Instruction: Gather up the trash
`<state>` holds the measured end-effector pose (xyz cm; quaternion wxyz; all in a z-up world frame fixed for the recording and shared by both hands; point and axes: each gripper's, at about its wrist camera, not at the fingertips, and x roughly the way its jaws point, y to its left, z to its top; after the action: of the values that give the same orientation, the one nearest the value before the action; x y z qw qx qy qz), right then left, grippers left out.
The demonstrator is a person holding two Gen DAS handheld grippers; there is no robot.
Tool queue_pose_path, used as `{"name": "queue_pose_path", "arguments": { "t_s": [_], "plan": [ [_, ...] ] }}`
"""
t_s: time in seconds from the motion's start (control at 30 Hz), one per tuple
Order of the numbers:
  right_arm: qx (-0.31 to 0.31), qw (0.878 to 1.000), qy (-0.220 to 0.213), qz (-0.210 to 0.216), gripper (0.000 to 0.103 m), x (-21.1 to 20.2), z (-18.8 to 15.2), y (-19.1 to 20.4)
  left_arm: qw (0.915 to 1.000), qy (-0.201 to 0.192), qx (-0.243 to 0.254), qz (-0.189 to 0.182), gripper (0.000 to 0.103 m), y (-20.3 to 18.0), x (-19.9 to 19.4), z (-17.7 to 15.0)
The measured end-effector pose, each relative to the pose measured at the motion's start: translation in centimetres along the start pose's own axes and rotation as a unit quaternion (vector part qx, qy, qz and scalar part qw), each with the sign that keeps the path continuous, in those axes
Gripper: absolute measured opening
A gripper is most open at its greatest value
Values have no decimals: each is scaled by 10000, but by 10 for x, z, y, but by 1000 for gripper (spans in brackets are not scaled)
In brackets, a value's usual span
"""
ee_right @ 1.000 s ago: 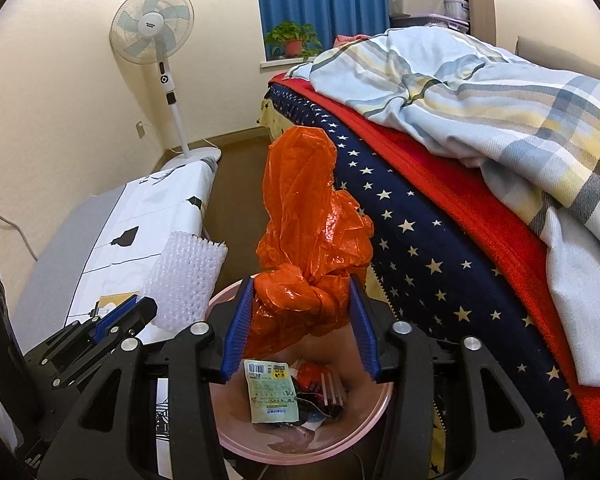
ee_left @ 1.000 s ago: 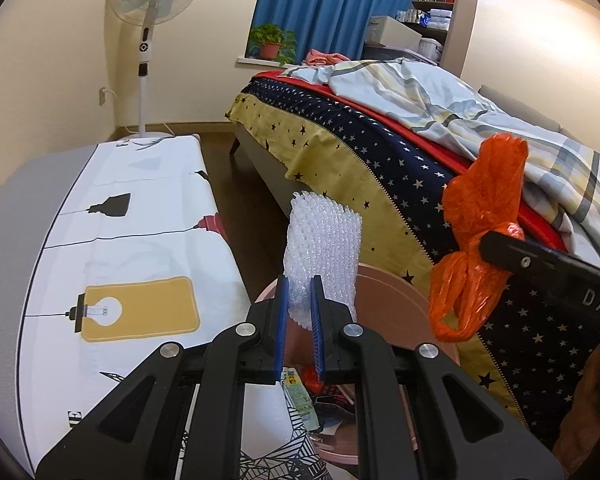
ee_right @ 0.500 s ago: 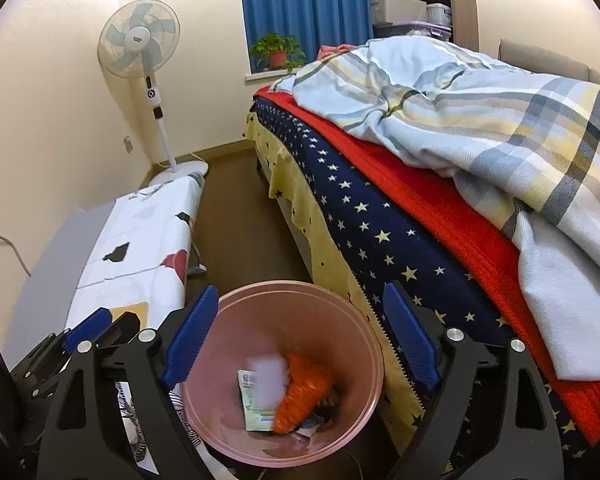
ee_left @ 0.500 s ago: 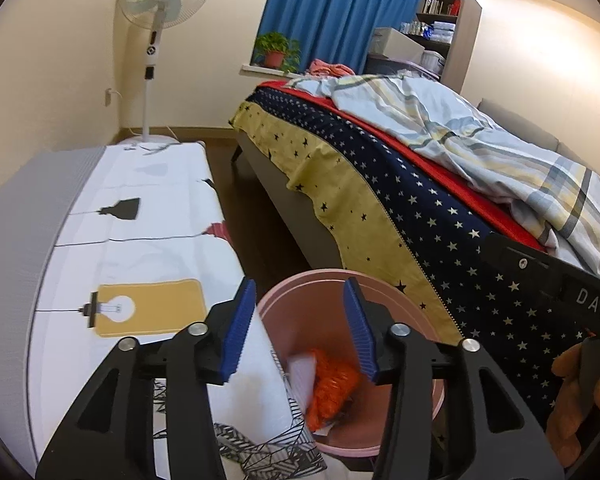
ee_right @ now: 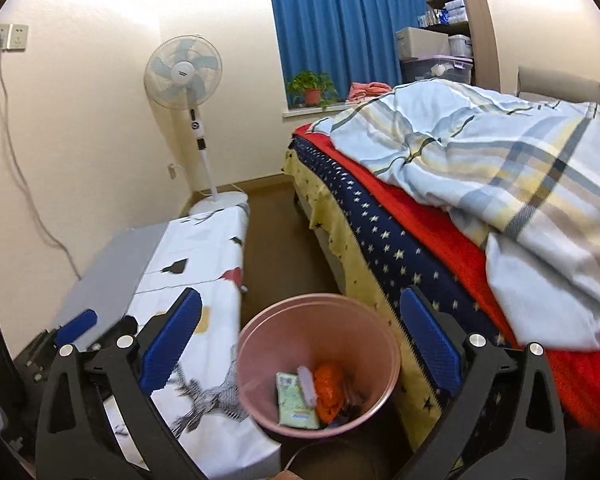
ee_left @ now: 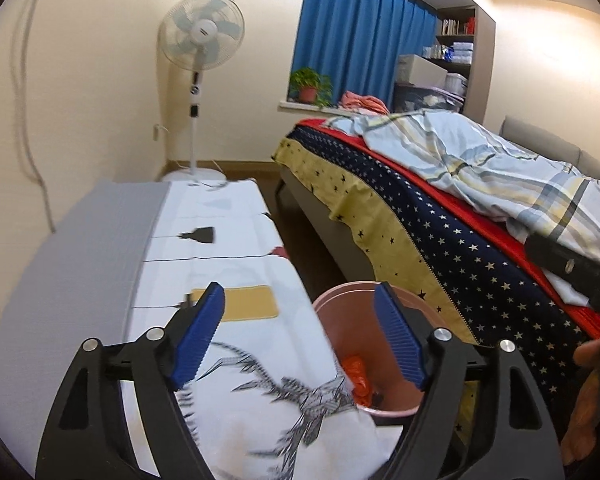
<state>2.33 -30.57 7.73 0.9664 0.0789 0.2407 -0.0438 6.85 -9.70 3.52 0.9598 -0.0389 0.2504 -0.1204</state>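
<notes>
I saw both pieces down in the pink bin (ee_right: 260,364): orange bag (ee_right: 328,390) and, I think, the bubble wrap (ee_right: 306,384). My left gripper (ee_left: 300,344) and right gripper (ee_right: 298,344) had just spread, nothing between them; no other trash visible.
</notes>
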Motion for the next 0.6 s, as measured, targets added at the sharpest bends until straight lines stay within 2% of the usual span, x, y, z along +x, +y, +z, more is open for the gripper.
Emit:
{"name": "queue_pose_path", "arguments": {
  "t_s": [0.07, 0.2, 0.4, 0.6],
  "plan": [
    [-52, 10000, 10, 77, 98, -10, -7, 5, 9999, -68, 61, 53, 84, -1, -19, -1],
    [-192, 9996, -63, 197, 98, -32, -21, 17, 9990, -222, 180, 356, 87, 1, -55, -10],
    [-417, 9986, 65, 313, 98, -47, -46, 35, 9971, -112, 101, 744, 87, 16, -92, -35],
    [-574, 9978, 175, 286, 98, -57, -71, 47, 9916, -51, -109, 1288, 88, 39, -119, -56]
  ]
}}
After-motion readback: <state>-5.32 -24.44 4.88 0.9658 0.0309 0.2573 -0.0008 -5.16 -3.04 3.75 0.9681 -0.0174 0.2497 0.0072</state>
